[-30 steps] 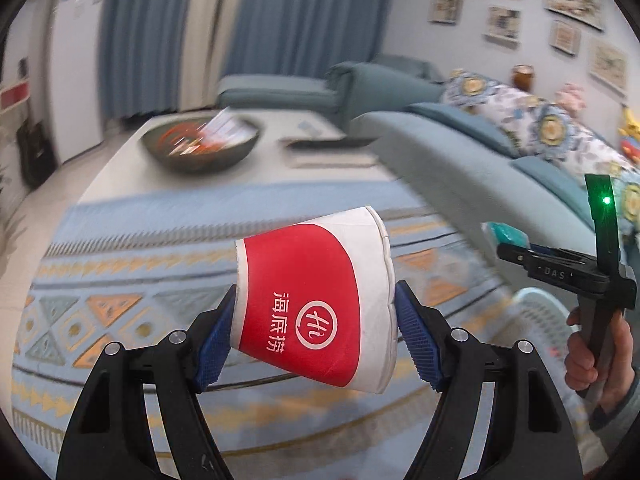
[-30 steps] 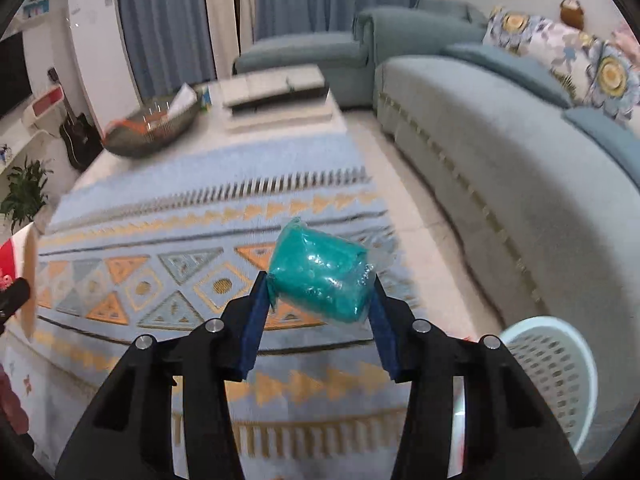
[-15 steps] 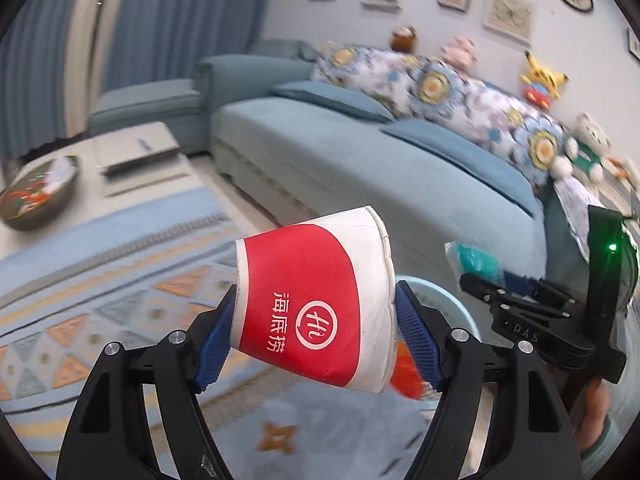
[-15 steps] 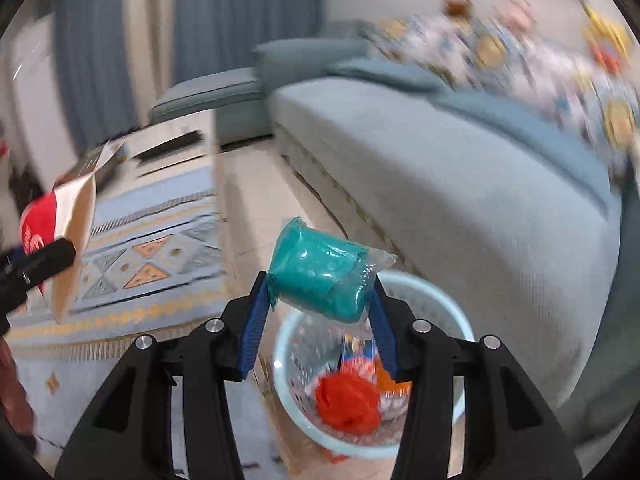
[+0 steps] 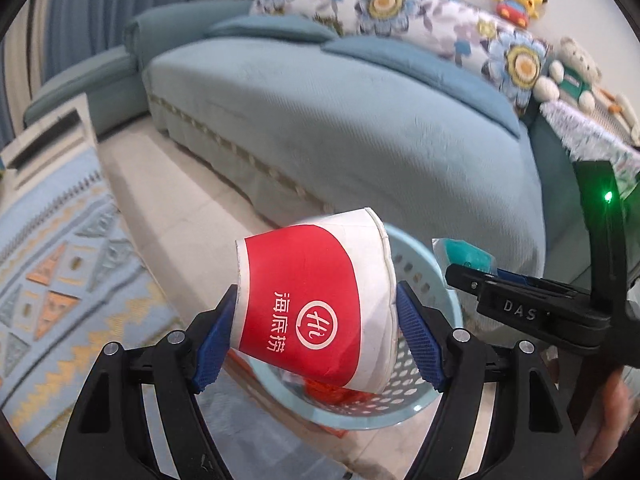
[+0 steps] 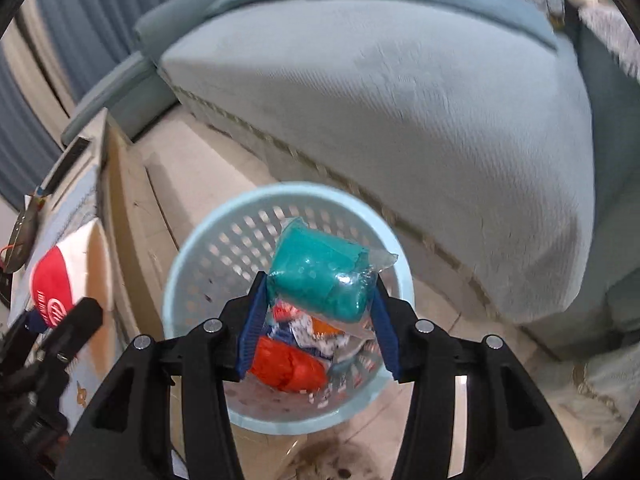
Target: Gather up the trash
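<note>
My left gripper [image 5: 316, 332] is shut on a red and white paper cup [image 5: 316, 304], held tilted above the near rim of a light blue perforated trash basket [image 5: 424, 276]. My right gripper [image 6: 318, 316] is shut on a teal packet in clear wrap [image 6: 320, 276], held directly over the basket [image 6: 200, 256]. The basket holds red and orange wrappers [image 6: 288, 368]. The right gripper [image 5: 472, 276] with the teal packet [image 5: 464, 256] shows at the right of the left wrist view. The cup [image 6: 60, 280] shows at the left of the right wrist view.
The basket stands on a tiled floor [image 5: 168, 200] beside a long blue sofa [image 5: 360, 120] with floral cushions and plush toys [image 5: 572, 76]. A patterned rug [image 5: 52, 260] lies to the left. A low table [image 6: 76, 156] is at the far left.
Both grippers swung from the rug and table towards the sofa and came down over the basket. The teal packet is now straight above it. Both grips are unchanged.
</note>
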A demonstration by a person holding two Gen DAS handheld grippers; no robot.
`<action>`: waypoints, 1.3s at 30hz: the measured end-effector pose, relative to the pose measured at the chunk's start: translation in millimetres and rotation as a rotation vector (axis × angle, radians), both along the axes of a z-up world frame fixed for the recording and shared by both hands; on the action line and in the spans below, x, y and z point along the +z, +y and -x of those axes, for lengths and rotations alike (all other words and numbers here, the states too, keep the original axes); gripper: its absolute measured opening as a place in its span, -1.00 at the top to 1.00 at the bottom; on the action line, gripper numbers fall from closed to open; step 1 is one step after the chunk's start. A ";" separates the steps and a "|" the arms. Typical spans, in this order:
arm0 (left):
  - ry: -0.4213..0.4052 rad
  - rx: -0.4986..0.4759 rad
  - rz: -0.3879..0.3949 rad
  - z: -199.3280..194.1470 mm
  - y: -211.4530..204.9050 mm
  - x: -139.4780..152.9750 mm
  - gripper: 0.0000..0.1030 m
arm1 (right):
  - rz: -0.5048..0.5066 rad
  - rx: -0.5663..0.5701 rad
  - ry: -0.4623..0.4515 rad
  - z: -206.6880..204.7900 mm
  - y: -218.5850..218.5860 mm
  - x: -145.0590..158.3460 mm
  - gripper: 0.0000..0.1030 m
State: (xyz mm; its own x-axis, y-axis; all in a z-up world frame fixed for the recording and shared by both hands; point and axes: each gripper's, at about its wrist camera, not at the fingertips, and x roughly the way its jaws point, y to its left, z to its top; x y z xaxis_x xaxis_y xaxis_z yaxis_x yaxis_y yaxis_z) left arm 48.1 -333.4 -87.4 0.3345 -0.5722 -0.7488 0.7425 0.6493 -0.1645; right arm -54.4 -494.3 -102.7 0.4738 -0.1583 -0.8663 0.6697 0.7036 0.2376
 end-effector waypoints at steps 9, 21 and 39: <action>0.031 0.015 -0.069 -5.6 3.6 -26.8 -0.57 | 0.004 0.014 -0.027 -1.3 10.9 7.6 -0.26; -0.098 0.152 0.092 26.3 125.9 80.9 -0.67 | 0.278 0.169 -0.132 9.1 102.1 113.7 -0.31; -0.328 0.423 0.148 106.7 216.5 96.7 -0.78 | 0.480 0.184 -0.294 80.2 182.8 113.6 -0.46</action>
State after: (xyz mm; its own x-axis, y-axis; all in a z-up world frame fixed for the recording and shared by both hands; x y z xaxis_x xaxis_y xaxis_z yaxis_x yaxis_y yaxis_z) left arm -58.6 -116.9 9.3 0.7599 -0.4290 -0.4884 0.4499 0.8894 -0.0811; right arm -134.7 -311.6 10.8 0.7397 -0.3924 -0.5467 0.4806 0.8767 0.0210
